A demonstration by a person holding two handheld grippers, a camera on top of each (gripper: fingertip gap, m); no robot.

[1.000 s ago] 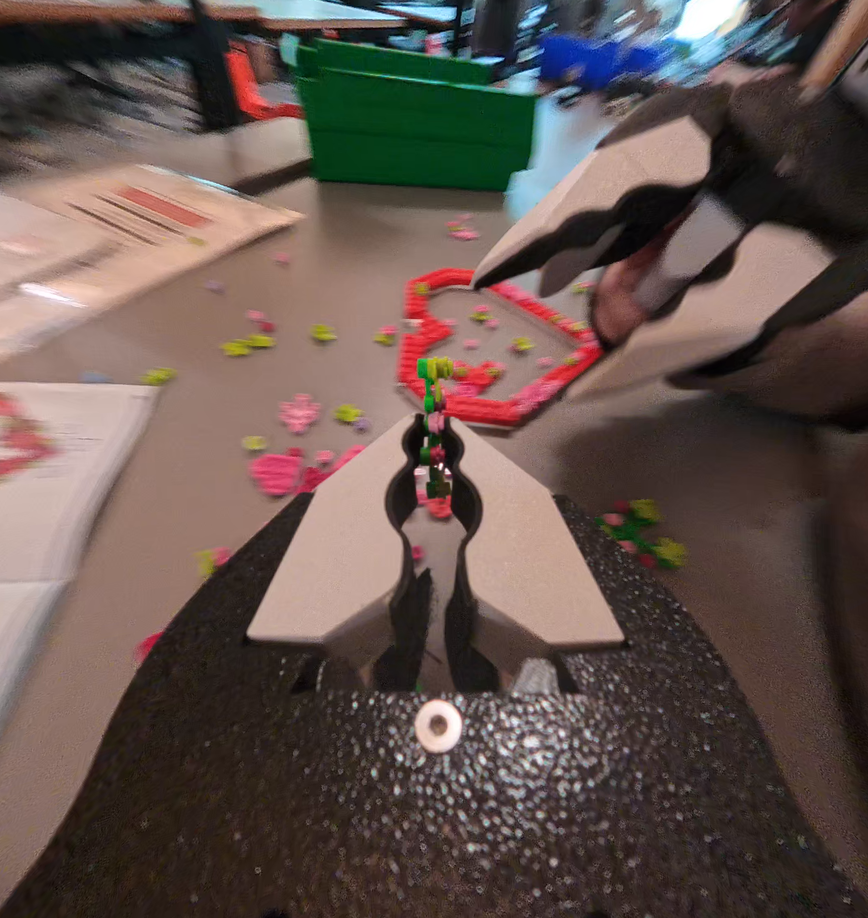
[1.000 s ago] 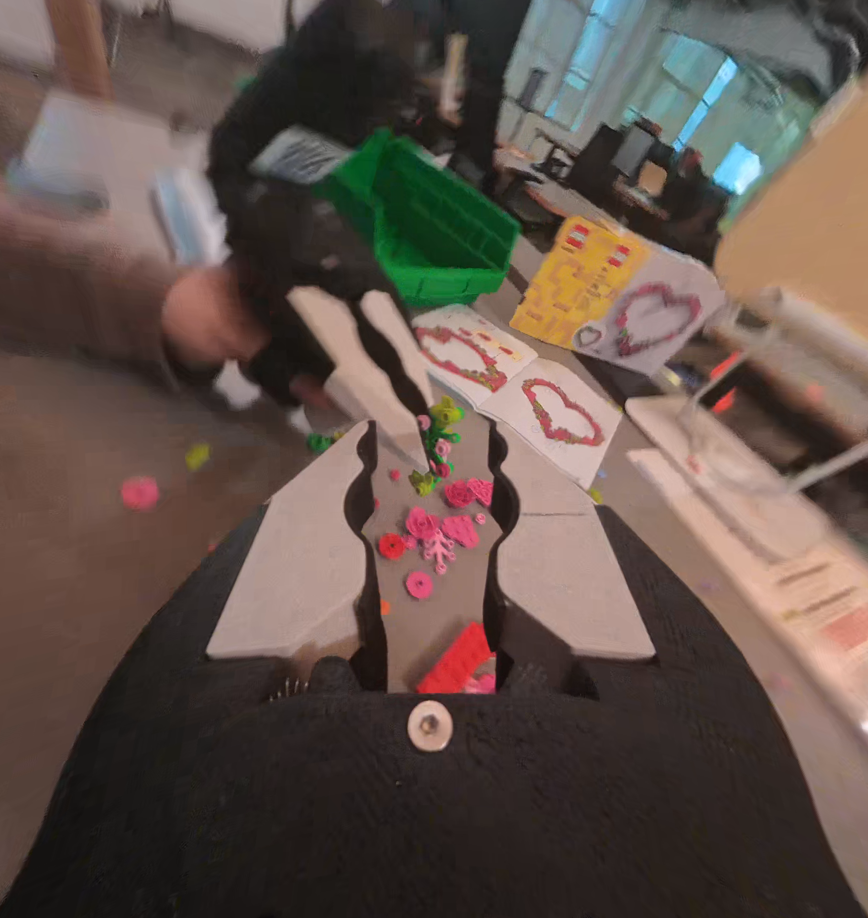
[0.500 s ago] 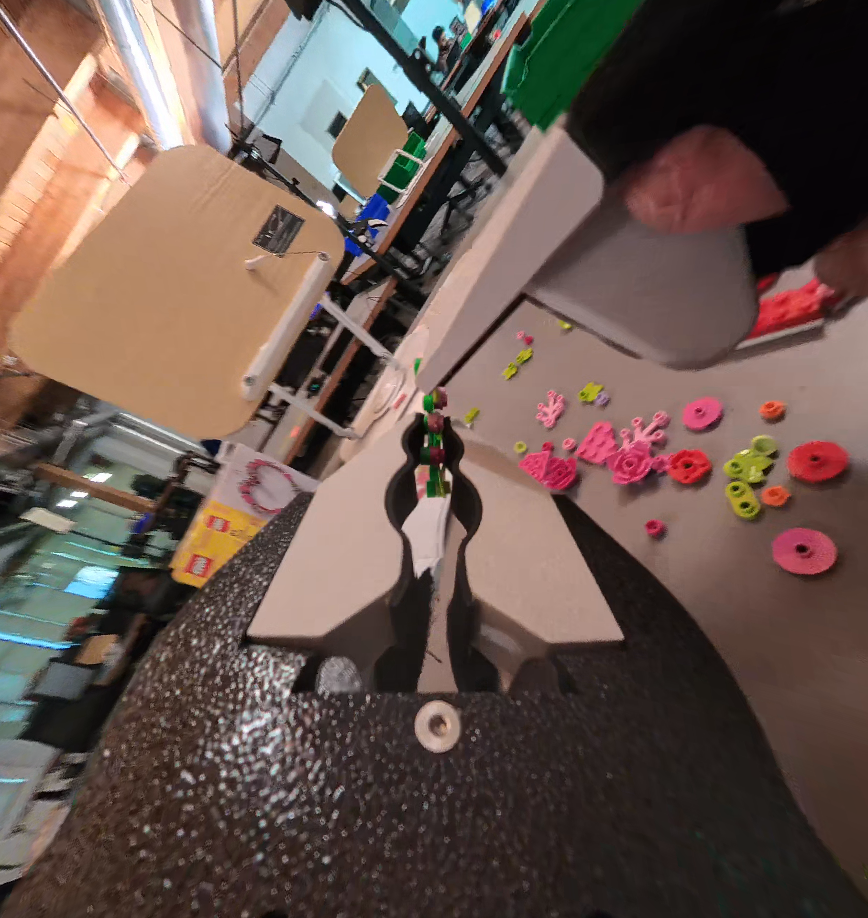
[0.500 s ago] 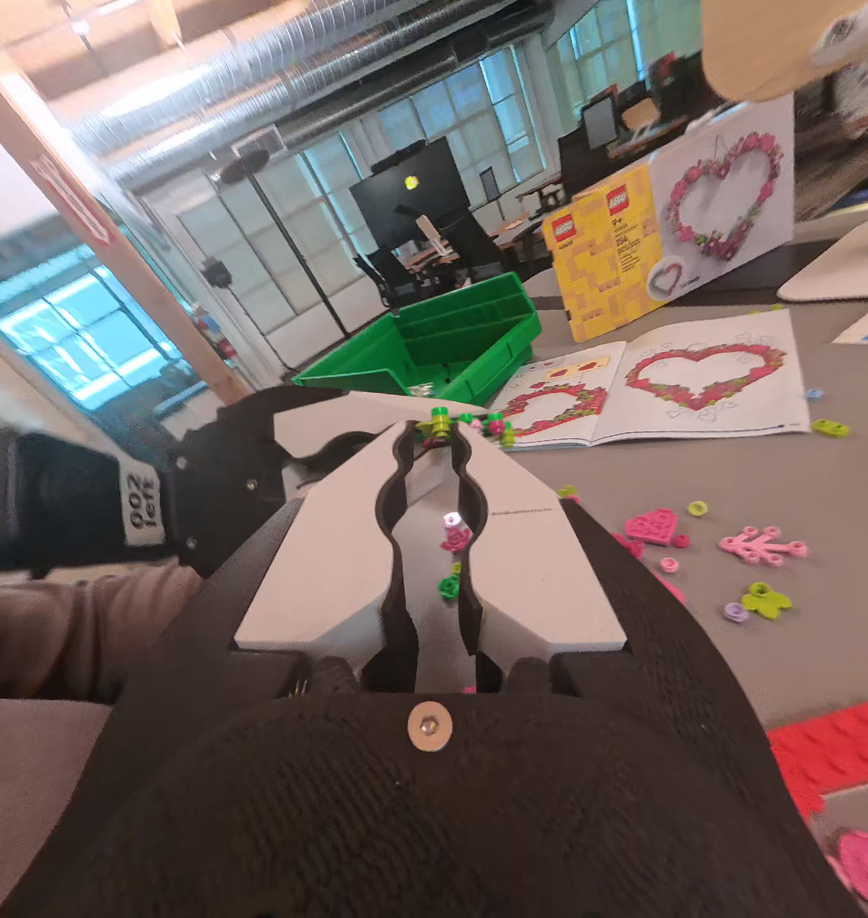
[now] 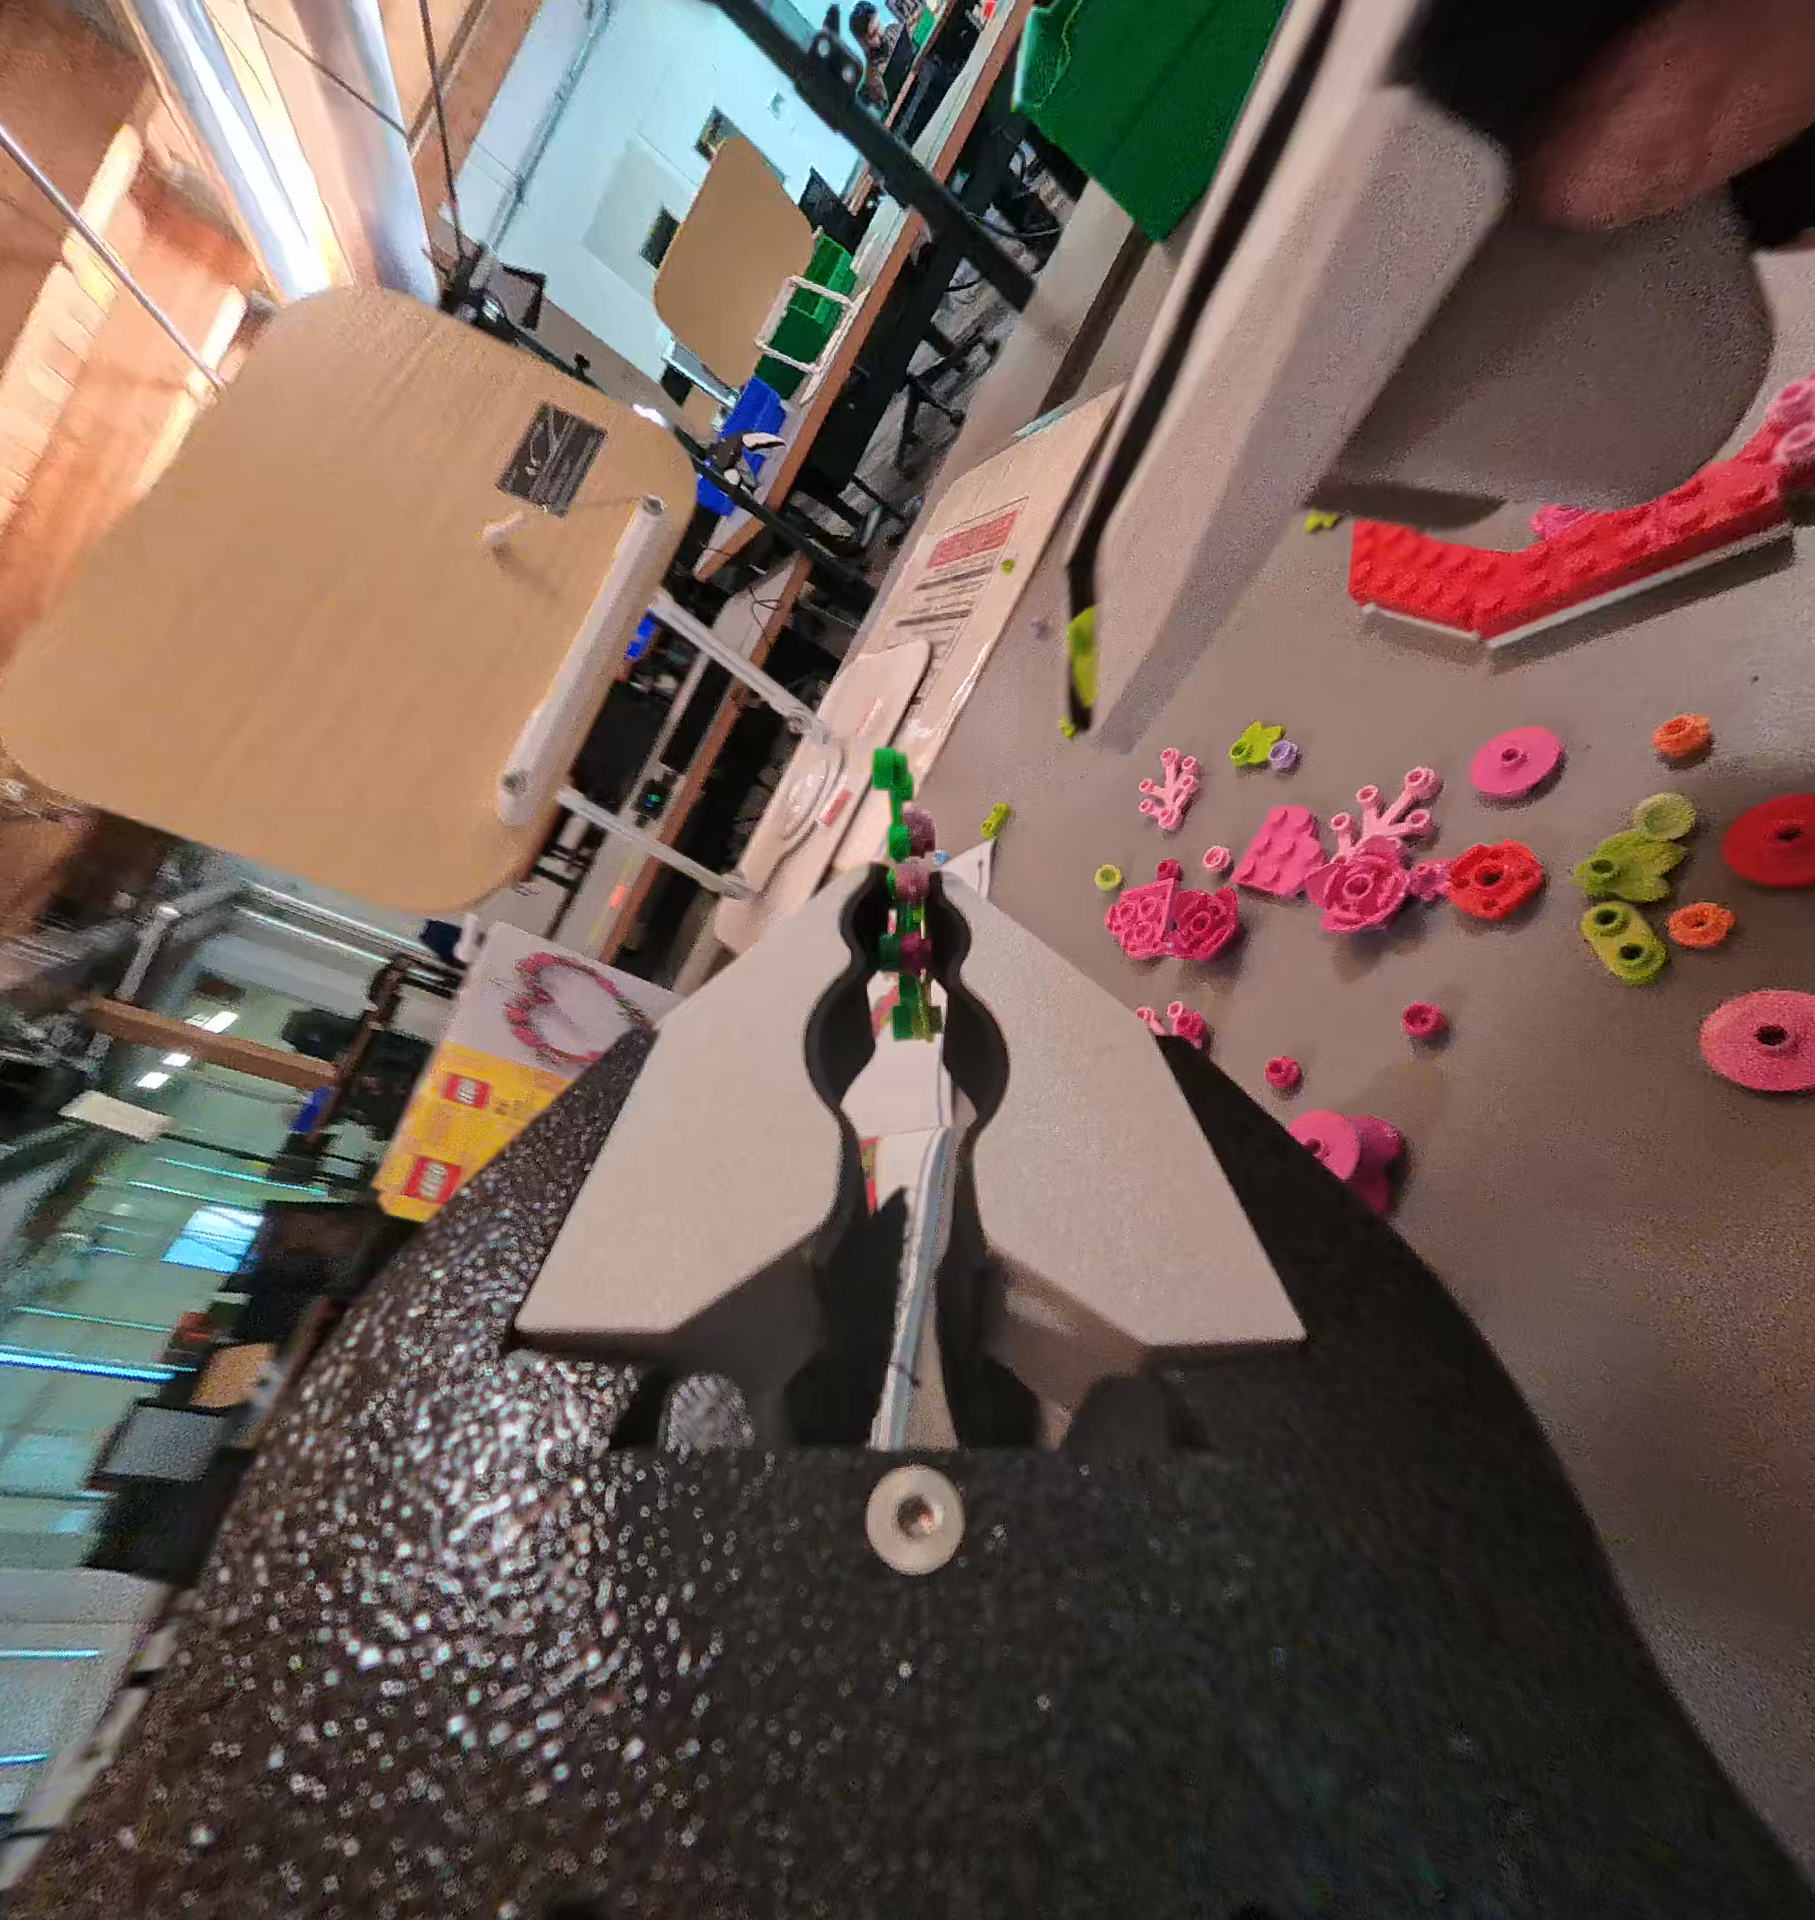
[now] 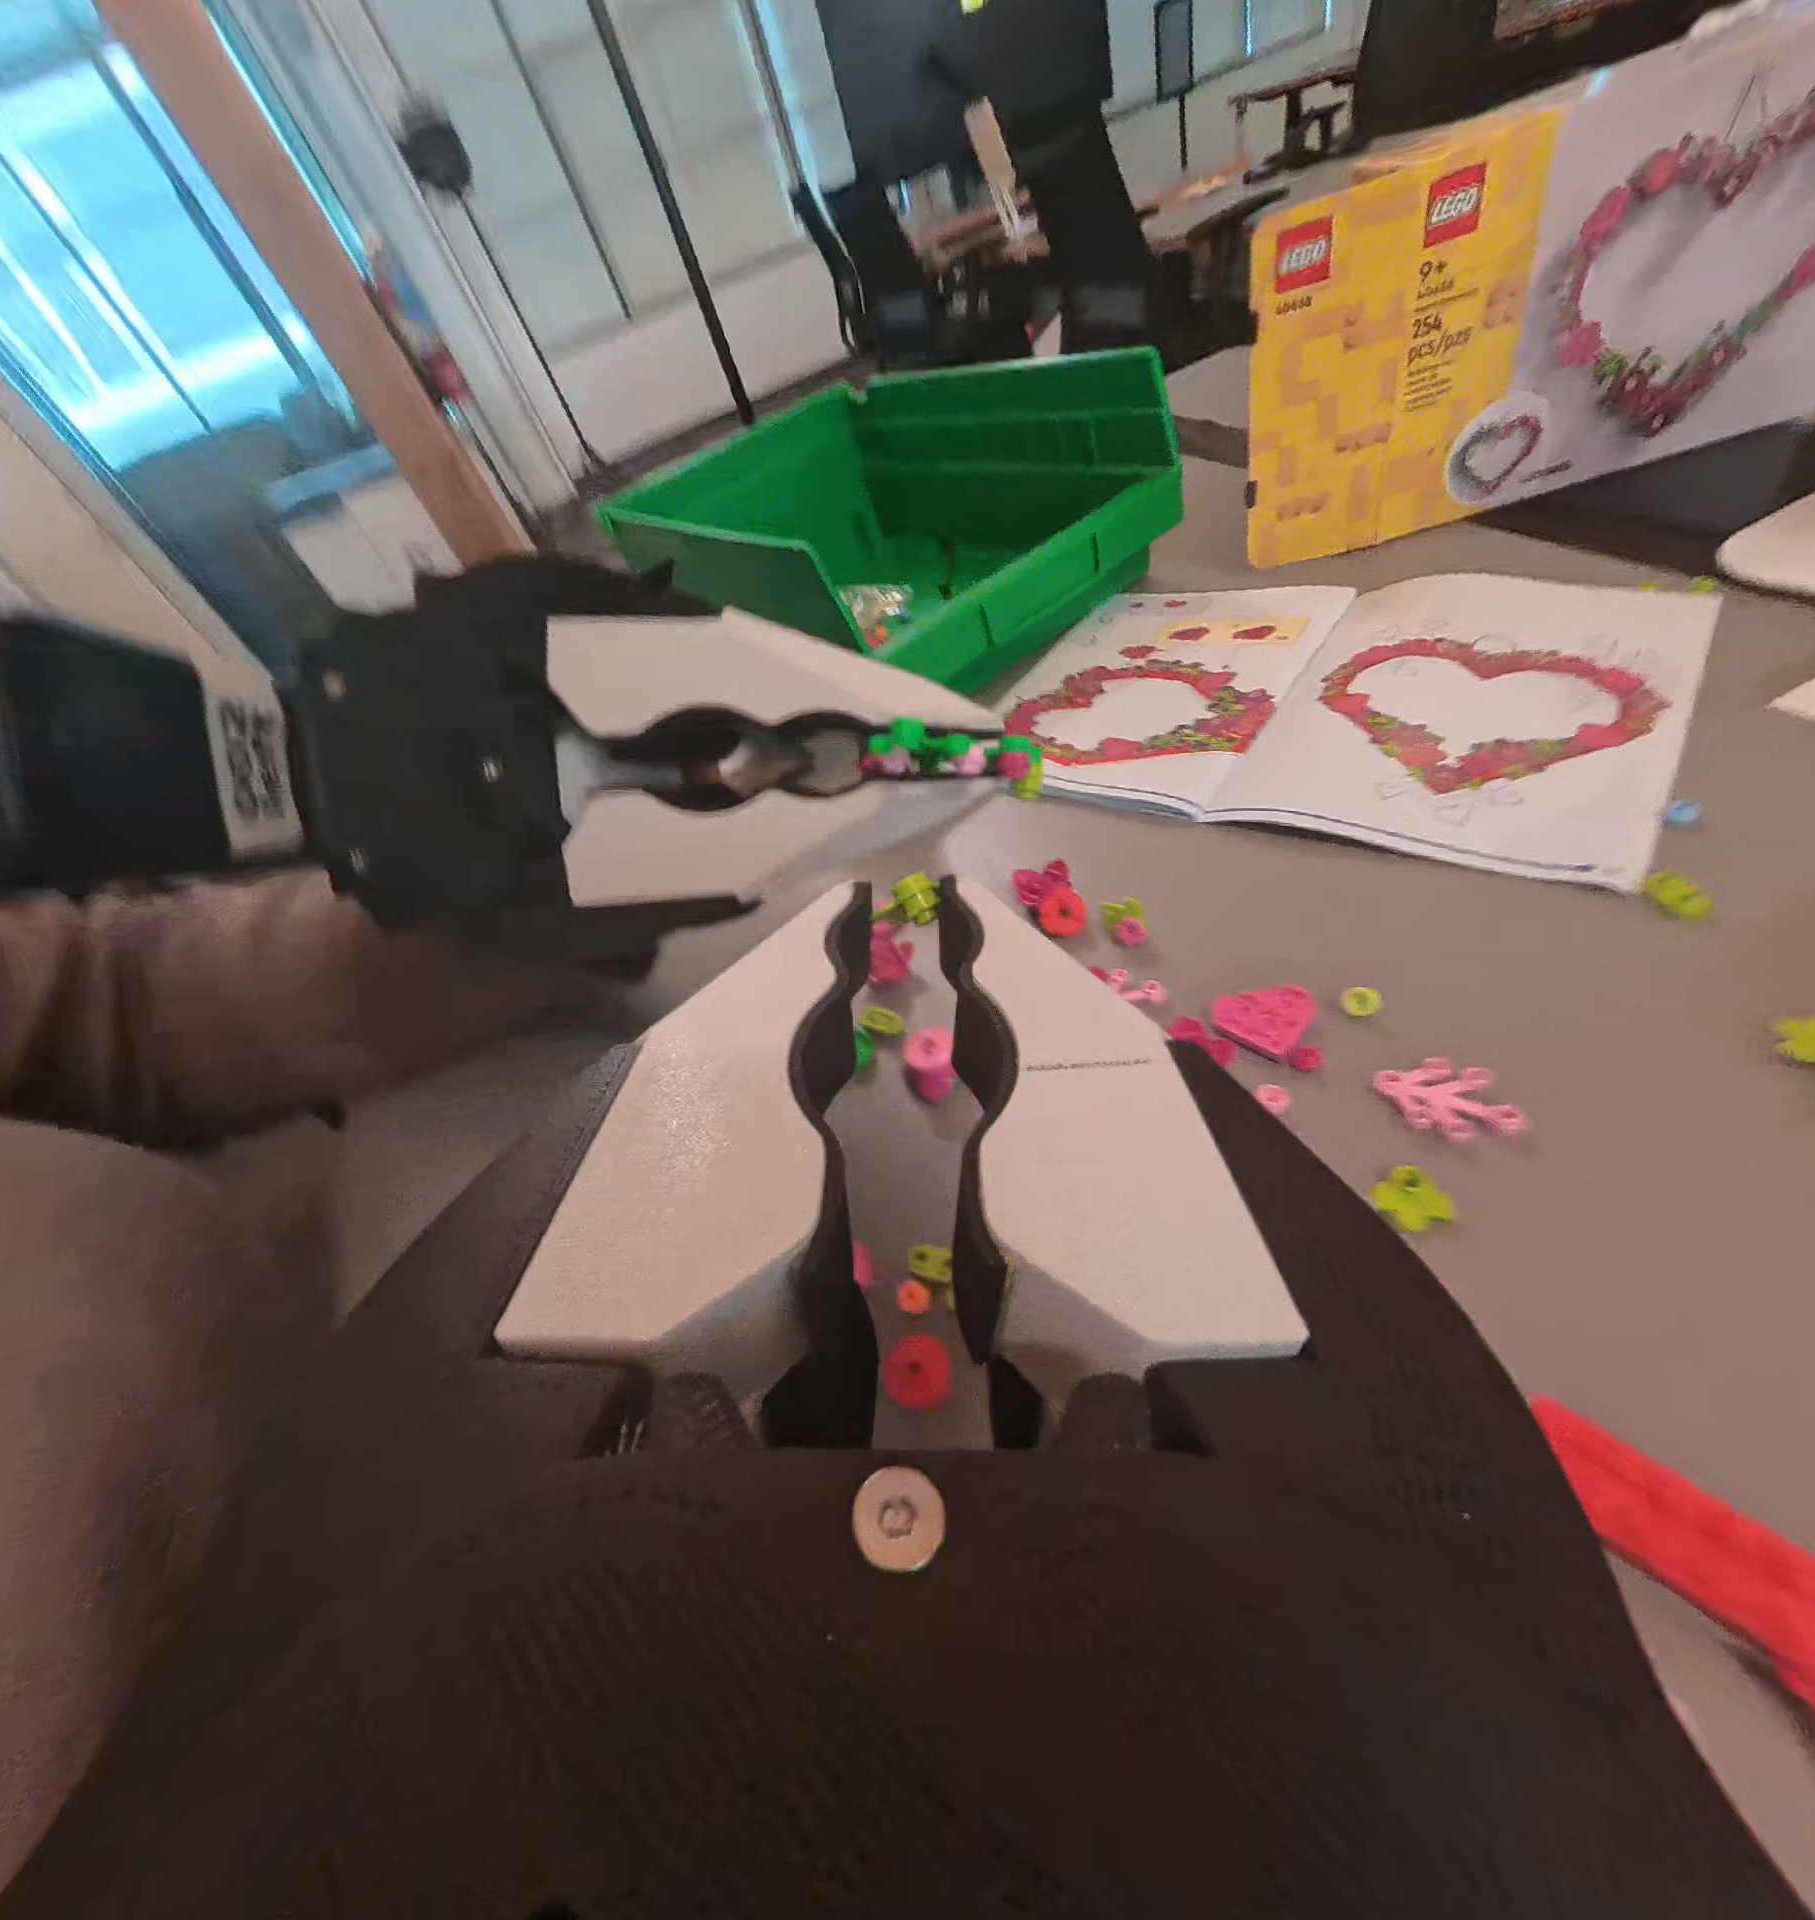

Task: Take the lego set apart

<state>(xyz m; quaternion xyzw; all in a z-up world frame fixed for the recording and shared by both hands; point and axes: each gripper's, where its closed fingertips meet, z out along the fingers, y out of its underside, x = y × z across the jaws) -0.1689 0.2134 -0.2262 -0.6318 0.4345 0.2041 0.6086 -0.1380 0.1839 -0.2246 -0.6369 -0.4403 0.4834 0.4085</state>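
Note:
My left gripper (image 5: pixel 903 894) is shut on a thin green stem piece (image 5: pixel 901 831) with small magenta buds, held on its side above the table. It also shows in the right wrist view (image 6: pixel 882 753), with the stem (image 6: pixel 934 756) sticking out of its tips. My right gripper (image 6: pixel 908 894) is shut on a small lime green piece (image 6: pixel 913 896), just below and in front of the stem. In the left wrist view the right gripper (image 5: pixel 1085 665) is at the upper right. The red heart base (image 5: pixel 1568 561) lies flat beyond it.
Loose pink, red and lime pieces (image 5: pixel 1485 883) lie scattered on the grey table (image 5: pixel 1609 1299). A green bin (image 6: pixel 913 499), an open instruction booklet (image 6: pixel 1402 717) and the yellow set box (image 6: pixel 1402 332) stand behind. A person's sleeve (image 6: pixel 103 997) is at the left. Tip to tip, the grippers are about 5 cm apart.
The right gripper, which met the tip of the stem half a second ago, has drawn back and down with the lime piece. The left gripper stays turned on its side.

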